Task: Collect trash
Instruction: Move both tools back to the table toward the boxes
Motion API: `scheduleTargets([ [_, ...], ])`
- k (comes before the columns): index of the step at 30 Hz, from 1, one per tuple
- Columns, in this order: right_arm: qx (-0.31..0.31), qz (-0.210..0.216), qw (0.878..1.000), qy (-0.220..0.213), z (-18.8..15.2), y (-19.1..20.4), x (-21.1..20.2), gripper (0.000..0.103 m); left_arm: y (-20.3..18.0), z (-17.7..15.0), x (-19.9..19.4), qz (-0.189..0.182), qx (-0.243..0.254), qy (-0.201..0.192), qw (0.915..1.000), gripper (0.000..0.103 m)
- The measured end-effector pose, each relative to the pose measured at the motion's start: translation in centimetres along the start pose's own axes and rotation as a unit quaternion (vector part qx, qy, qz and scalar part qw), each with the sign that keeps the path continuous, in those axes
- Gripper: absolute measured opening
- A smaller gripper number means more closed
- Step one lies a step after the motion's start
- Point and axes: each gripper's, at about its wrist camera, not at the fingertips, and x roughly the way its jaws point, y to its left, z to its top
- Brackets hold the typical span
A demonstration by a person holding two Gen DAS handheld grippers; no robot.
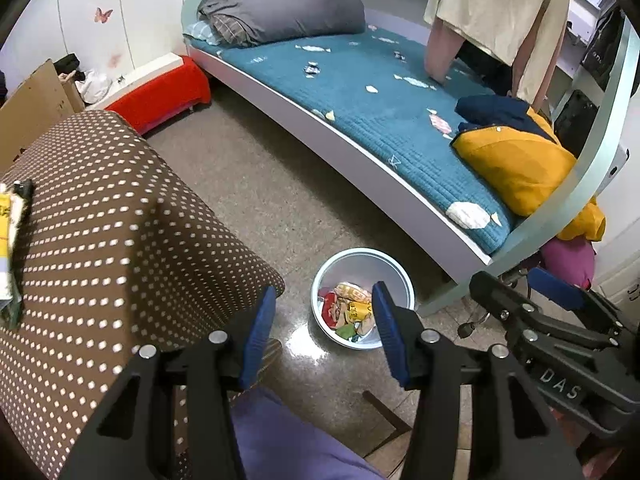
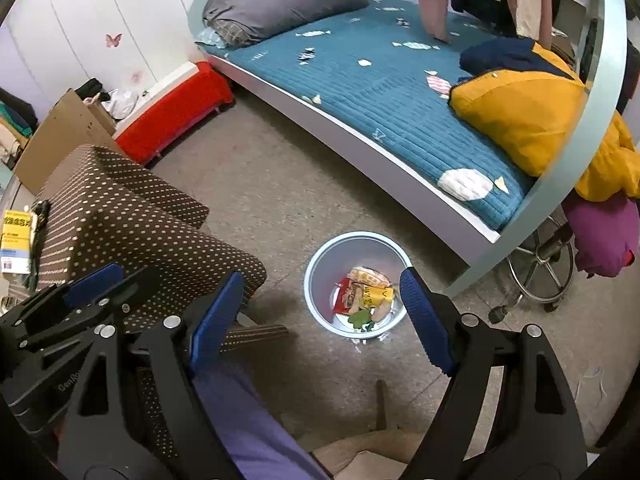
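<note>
A white trash bin (image 1: 394, 268) stands on the floor by the bed, with several colourful wrappers (image 1: 350, 308) inside; it also shows in the right wrist view (image 2: 320, 272), with the wrappers (image 2: 368, 292). My left gripper (image 1: 324, 308) is open and empty, held above the floor just near the bin. My right gripper (image 2: 320, 300) is open and empty, also above the bin. A yellow package (image 1: 10, 220) lies on the polka-dot seat at far left, also in the right wrist view (image 2: 16, 236). Each gripper shows in the other's view: right (image 1: 556, 304), left (image 2: 80, 292).
A brown polka-dot seat (image 1: 120, 232) is at left. A bed with a teal cover (image 1: 380, 112) carries a grey duvet (image 1: 280, 12) and a yellow jacket (image 1: 516, 164). A red stool (image 1: 160, 92), a cardboard box (image 1: 32, 108) and a chair base (image 2: 540, 272) stand around.
</note>
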Motion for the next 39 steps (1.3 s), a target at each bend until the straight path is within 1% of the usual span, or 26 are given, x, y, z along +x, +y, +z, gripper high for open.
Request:
scheduleTargets([
  [6,-0.022,0.011,1.000,-0.017,-0.3,2.1,-1.5,0.080,1.6,-0.9,-2.5,0.009,-0.015,-0.021,0.9996,0.050],
  [11,-0.042,0.026,0.998,-0.027,-0.6,4.3,-2.4,0.080,3.8,-1.6,-4.8,0.022,-0.035,-0.040,0.9983,0.050],
  [19,-0.091,0.055,0.994,-0.033,-1.0,9.1,-3.2,0.080,7.7,-3.1,-7.5,0.050,-0.073,-0.061,0.9942,0.050],
  [23,-0.114,0.068,0.991,-0.034,-1.2,11.4,-3.7,0.080,10.0,-3.9,-8.8,0.070,-0.096,-0.072,0.9903,0.057],
  [25,-0.125,0.078,0.989,-0.034,-1.3,12.7,-3.8,0.080,11.2,-4.4,-9.3,0.080,-0.110,-0.076,0.9878,0.061],
  [30,-0.146,0.099,0.984,-0.028,-1.4,15.6,-3.8,0.080,14.5,-5.6,-10.7,0.106,-0.150,-0.084,0.9795,0.076],
  [32,-0.153,0.106,0.982,-0.028,-1.5,16.8,-3.9,0.080,16.3,-6.2,-11.3,0.117,-0.169,-0.085,0.9750,0.078],
  [35,-0.166,0.119,0.979,-0.022,-1.6,18.6,-3.8,0.080,19.5,-7.4,-12.4,0.135,-0.205,-0.089,0.9652,0.081],
  [36,-0.171,0.125,0.977,-0.020,-1.6,19.3,-3.7,0.082,19.9,-7.6,-12.6,0.143,-0.212,-0.090,0.9626,0.082],
  [37,-0.175,0.129,0.976,-0.018,-1.7,19.9,-3.6,0.082,20.8,-8.0,-13.0,0.156,-0.220,-0.092,0.9585,0.083],
  [39,-0.185,0.136,0.973,-0.016,-1.8,21.2,-3.5,0.082,22.7,-9.0,-13.6,0.167,-0.236,-0.093,0.9526,0.086],
])
